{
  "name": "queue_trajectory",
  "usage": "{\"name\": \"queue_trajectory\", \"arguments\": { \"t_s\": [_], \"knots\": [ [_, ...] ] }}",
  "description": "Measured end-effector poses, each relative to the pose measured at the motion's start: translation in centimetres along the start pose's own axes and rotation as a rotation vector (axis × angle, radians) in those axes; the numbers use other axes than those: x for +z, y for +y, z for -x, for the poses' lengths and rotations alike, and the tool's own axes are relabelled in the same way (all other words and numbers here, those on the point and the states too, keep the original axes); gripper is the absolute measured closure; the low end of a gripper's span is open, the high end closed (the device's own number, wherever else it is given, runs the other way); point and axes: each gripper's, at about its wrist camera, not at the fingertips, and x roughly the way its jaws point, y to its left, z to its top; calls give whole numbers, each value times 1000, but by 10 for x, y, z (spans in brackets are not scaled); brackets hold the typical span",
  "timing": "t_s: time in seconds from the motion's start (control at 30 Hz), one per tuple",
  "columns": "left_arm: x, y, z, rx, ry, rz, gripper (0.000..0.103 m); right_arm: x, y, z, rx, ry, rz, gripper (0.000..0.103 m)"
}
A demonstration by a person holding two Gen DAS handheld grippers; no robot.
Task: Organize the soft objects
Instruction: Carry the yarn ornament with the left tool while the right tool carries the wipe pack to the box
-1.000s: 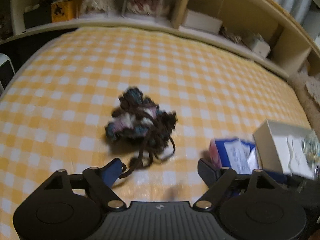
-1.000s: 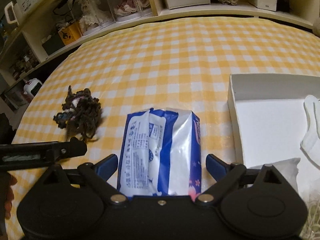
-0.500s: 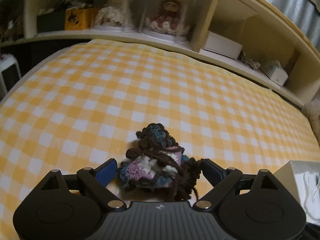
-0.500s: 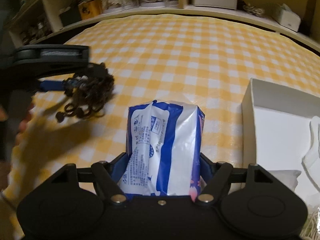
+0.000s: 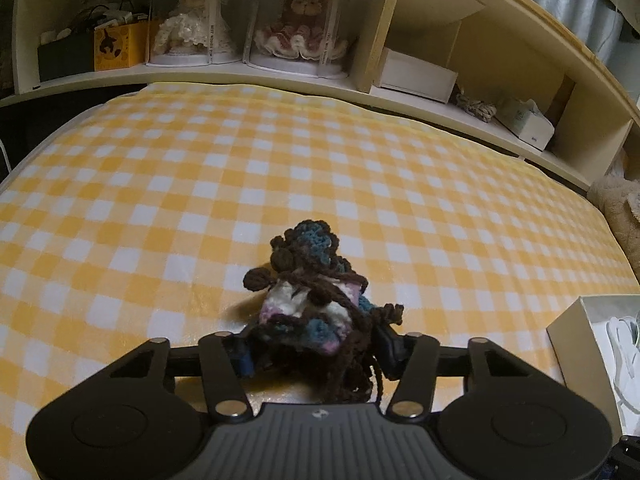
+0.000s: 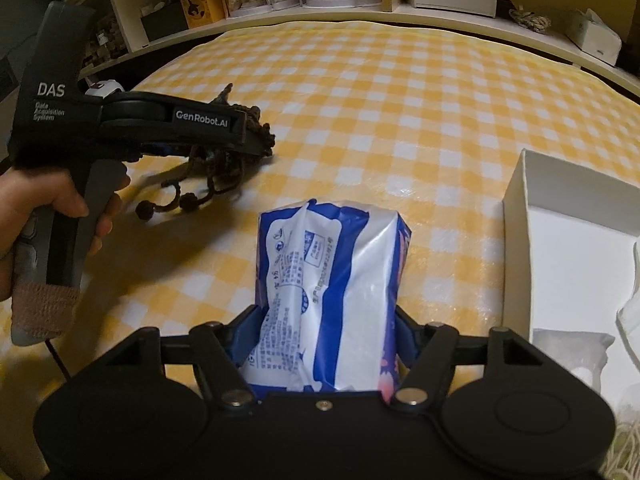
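A tangled brown, blue and white crochet piece sits clamped in the left gripper at six o'clock on the yellow-checked bed; the right gripper, level, pinches a blue-and-white tissue pack.

We see a yellow-and-white checked blanket, a crocheted bundle in brown, teal, white and pink — a blue-and-white tissue pack — and a white box right of it.
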Motion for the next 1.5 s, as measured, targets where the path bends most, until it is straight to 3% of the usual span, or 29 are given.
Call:
{"name": "queue_trajectory", "arguments": {
  "t_s": [0.3, 0.53, 0.87, 1.5],
  "knots": [
    [4, -8, 26, -21, -19, 41, 52, -2, -5, 16, 19, -35, -20, 43],
    [13, -20, 77, -63, -102, 43, 52, 11, -14, 52, 14, -149, -50, 43],
    [7, -49, 132, -128, -151, -48, 52, 22, -32, 101, -16, -292, -88, 43],
    [1, -90, 180, -124, -246, -155, 52, 25, -57, 167, -108, -433, -56, 43]
  ]
}}
